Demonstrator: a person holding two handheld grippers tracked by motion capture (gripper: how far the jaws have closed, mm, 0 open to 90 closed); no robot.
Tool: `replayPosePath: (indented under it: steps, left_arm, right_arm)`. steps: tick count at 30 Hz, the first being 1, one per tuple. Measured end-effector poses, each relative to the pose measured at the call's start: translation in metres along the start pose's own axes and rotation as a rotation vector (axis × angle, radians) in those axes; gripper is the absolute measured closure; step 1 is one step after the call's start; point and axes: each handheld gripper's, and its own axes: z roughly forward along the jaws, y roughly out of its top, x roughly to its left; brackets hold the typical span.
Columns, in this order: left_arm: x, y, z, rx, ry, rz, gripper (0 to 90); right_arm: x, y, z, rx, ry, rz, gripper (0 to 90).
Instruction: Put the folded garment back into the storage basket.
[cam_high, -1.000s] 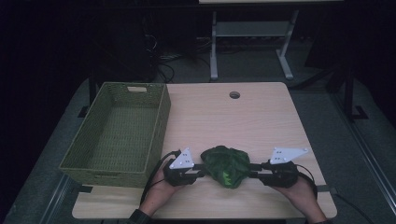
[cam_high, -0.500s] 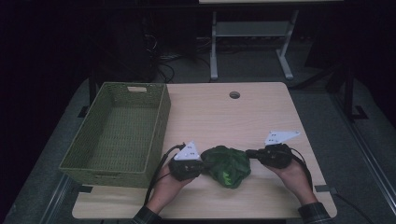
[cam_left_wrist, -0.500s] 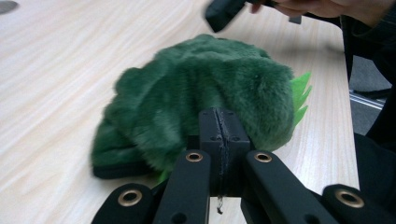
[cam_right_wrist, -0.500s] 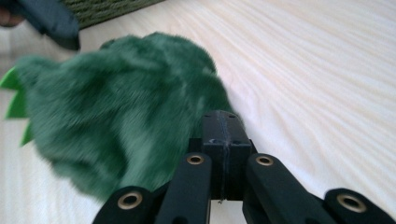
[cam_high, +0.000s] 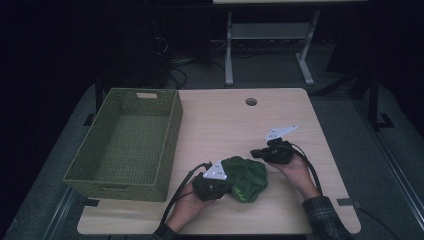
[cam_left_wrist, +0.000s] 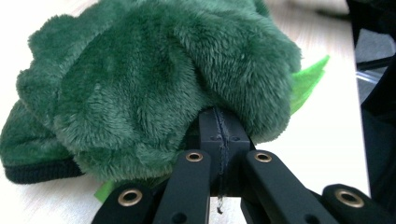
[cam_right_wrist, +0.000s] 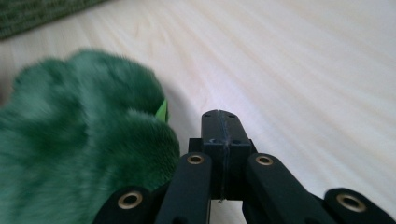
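Dim room; plush toy (cam_high: 245, 178) hides left claw (cam_left_wrist: 219, 122) tips.

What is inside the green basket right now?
The green basket looks empty: its woven floor shows bare in the high view. The near wall hides a strip of the floor behind it. The green plush lies on the table, outside it.
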Motion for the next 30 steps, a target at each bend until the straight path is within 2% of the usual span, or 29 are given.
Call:
replayPosePath:
  steps: [3, 7, 8, 12, 15, 18, 23, 26, 30]
  left_arm:
    - [0.001, -0.001, 0.002, 0.016, 0.003, -0.011, 89.5]
    - [0.002, -0.003, 0.003, 0.049, 0.006, -0.005, 89.5]
    - [0.004, -0.003, 0.002, 0.061, 0.006, 0.004, 89.5]
    - [0.009, -0.005, 0.001, 0.07, 0.014, -0.017, 89.5]
    - [0.015, -0.004, 0.001, 0.076, 0.022, -0.011, 89.5]
    - [0.02, -0.003, 0.002, 0.061, 0.039, -0.019, 89.5]
    - [0.031, -0.001, 0.003, 0.067, 0.055, -0.024, 89.5]
    - [0.036, -0.001, 0.003, 0.06, 0.063, -0.04, 89.5]
    - [0.042, -0.002, -0.001, 0.058, 0.088, -0.042, 89.5]
  right_arm:
    - [0.002, -0.003, 0.006, 0.033, 0.025, -0.009, 90.0]
    - [0.008, -0.006, 0.006, 0.054, 0.042, -0.028, 90.0]
    - [0.009, -0.006, 0.006, 0.061, 0.044, -0.027, 90.0]
    - [0.013, -0.011, 0.004, 0.07, 0.045, -0.04, 90.0]
    - [0.016, -0.017, -0.001, 0.082, 0.043, -0.031, 90.0]
    - [0.02, -0.023, -0.006, 0.081, 0.041, -0.031, 90.0]
    - [0.029, -0.034, -0.013, 0.095, 0.047, -0.026, 90.0]
    - [0.037, -0.038, -0.015, 0.107, 0.057, -0.024, 90.0]
    - [0.047, -0.042, -0.015, 0.098, 0.081, -0.047, 90.0]
